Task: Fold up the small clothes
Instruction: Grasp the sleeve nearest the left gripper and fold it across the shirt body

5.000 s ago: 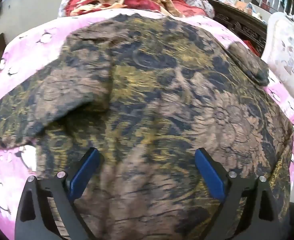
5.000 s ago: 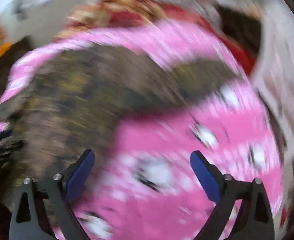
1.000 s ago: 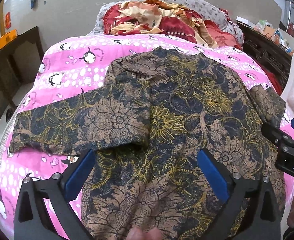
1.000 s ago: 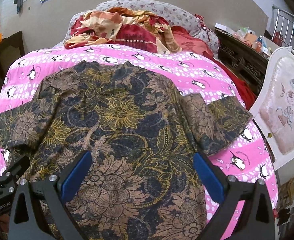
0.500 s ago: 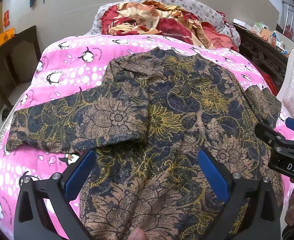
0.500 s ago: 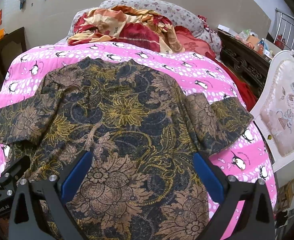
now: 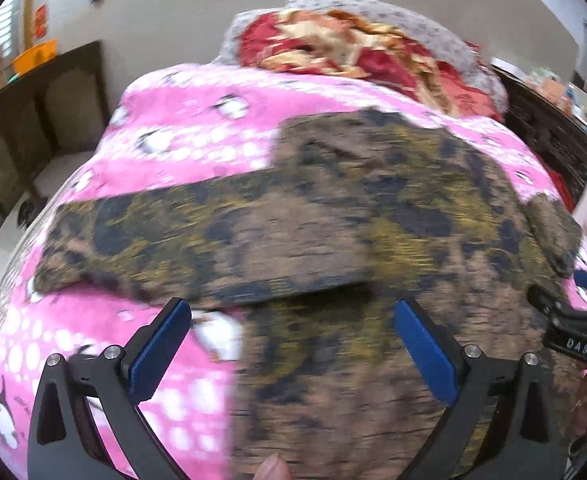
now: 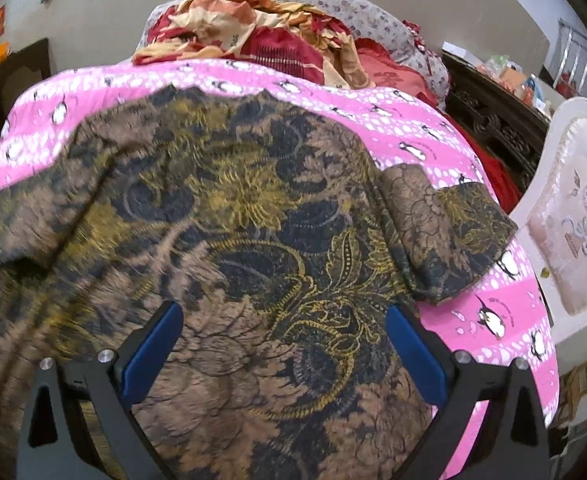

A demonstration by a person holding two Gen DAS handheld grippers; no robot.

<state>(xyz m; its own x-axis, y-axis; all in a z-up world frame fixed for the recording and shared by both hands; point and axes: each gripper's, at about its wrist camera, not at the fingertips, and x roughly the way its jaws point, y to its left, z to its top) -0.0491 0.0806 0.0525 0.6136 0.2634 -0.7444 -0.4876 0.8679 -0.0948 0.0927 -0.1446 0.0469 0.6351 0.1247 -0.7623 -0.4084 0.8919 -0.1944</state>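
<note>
A brown, navy and gold floral batik shirt [image 8: 253,216] lies spread flat on a pink penguin-print bedspread [image 8: 485,320], collar away from me. Its left sleeve [image 7: 165,240] stretches out to the left, and its right sleeve [image 8: 445,236] lies out to the right. My left gripper [image 7: 291,336] hovers open over the shirt's left side edge, just below the left sleeve, with nothing between its blue pads. My right gripper [image 8: 283,340] hangs open above the lower body of the shirt, empty. In the left wrist view the right gripper's black body [image 7: 569,332] shows at the right edge.
A heap of red and cream bedding [image 8: 261,40] and a floral pillow [image 8: 357,12] lie at the head of the bed. A dark carved wooden cabinet [image 8: 489,120] and a white padded chair [image 8: 573,216] stand on the right. Dark wooden furniture [image 7: 33,128] stands on the left.
Both grippers have dropped closer to the shirt, which fills more of each view. The left gripper has shifted left toward the sleeve and its view is motion-blurred. Both stay open.
</note>
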